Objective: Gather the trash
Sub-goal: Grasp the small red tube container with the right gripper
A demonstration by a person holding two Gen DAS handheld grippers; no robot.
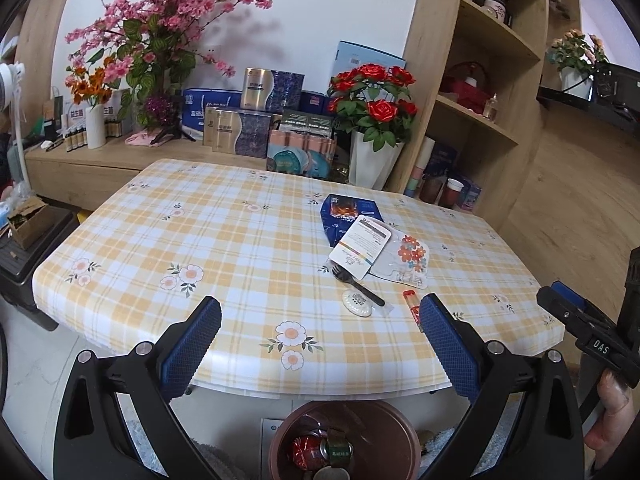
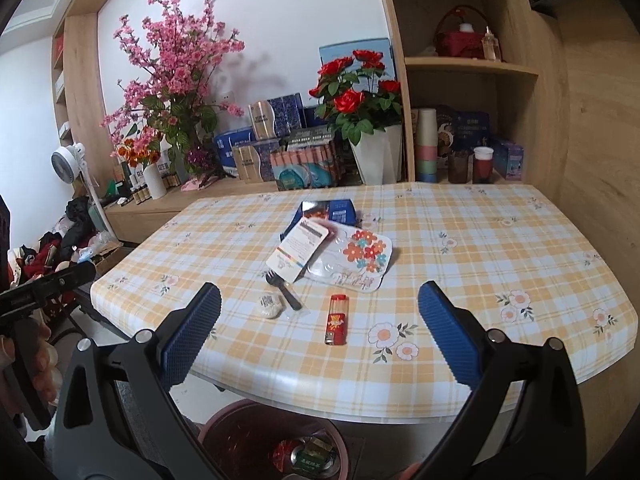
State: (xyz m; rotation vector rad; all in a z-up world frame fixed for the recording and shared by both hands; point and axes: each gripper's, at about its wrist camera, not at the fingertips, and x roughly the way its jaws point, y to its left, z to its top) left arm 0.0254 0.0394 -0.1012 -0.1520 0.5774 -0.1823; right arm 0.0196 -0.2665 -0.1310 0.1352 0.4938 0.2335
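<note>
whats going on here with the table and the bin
A person is clearing trash off the checked table with a gripper in each hand. Both the left gripper and right gripper are open and empty. A lighter, fork, white pebble-like piece and packaging remain; the brown bin below already holds trash.

1. Soft, even daylight fills both views, bright on the wall [image 1: 304, 8].
2. The blossoms [image 1: 176, 4] throw a blurry grey shadow there.
3. Fisheye bends the shelves [image 1: 496, 44]; corners go black.
4. Focus is sharp mid-frame, with no glare.
</note>
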